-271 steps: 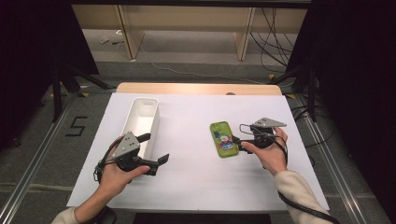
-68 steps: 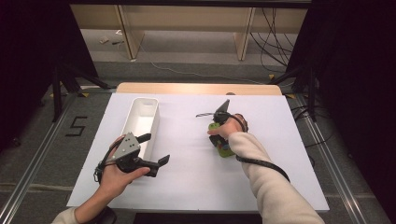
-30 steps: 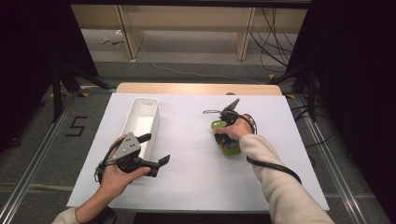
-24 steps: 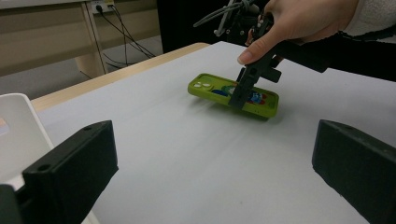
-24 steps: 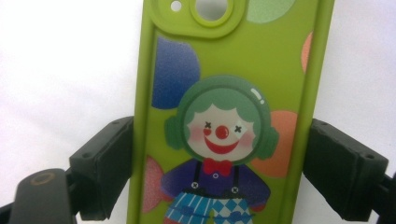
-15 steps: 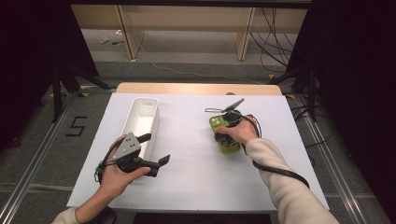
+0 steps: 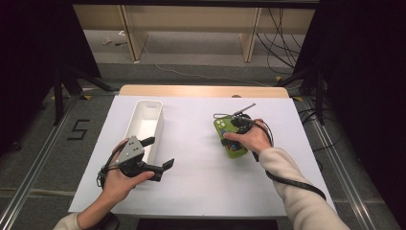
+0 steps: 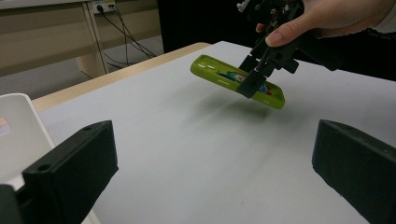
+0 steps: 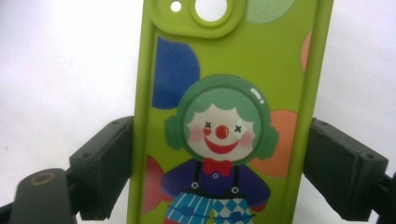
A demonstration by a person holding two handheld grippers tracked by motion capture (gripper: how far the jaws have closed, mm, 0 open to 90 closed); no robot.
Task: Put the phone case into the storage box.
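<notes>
Green phone case (image 9: 233,112), clown print facing up, sits between the jaws of the right gripper (image 7: 234,132), clamped across its long side edges and raised clear of the white table (image 7: 201,191), one end tipped up in the left gripper view. Judged light, thin and flexible: soft rubbery walls likely to bow if squeezed hard, so a mid-length hold across the width suits it. Left gripper (image 7: 155,155) rests well to the side, jaws spread wide, empty, just beside the white bin (image 7: 143,120)
</notes>
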